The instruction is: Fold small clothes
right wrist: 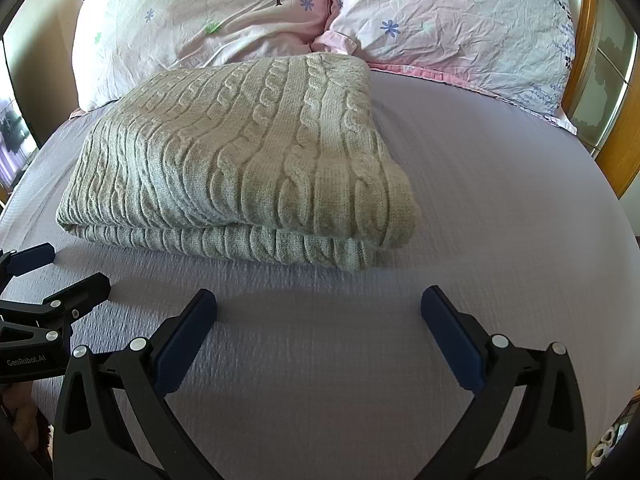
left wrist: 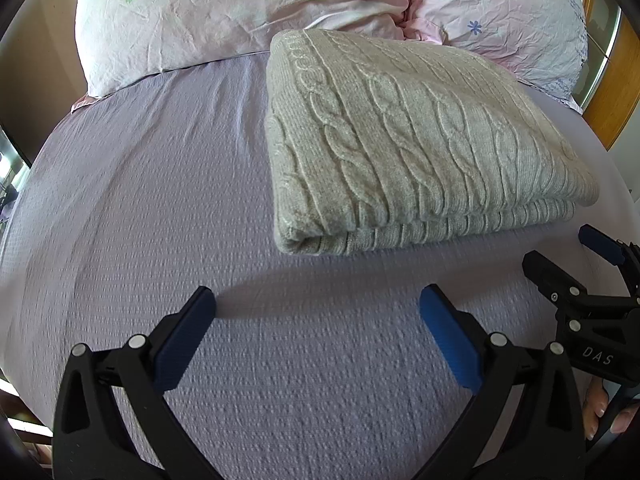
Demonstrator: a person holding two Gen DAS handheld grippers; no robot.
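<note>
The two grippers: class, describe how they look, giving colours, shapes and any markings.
Each of the left gripper and right gripper has black, triangular cut-out arms with silver rivets and two flat blue finger pads. White lettering shows on the bodies: "DAS" on the right one, "GenRobot.AI" on the left. No cables are visible.

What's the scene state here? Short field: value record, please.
setting: bed with lavender textured sheet
garment: beige cable-knit sweater, folded into a thick rectangle, lying flat on the sheet
behind garment: two pink floral pillows at the head of the bed
left gripper: open, empty, above bare sheet short of the sweater's near edge
right gripper: open, empty, also short of the near edge
contact: neither gripper touches the sweater
fold status: looks folded already
</note>
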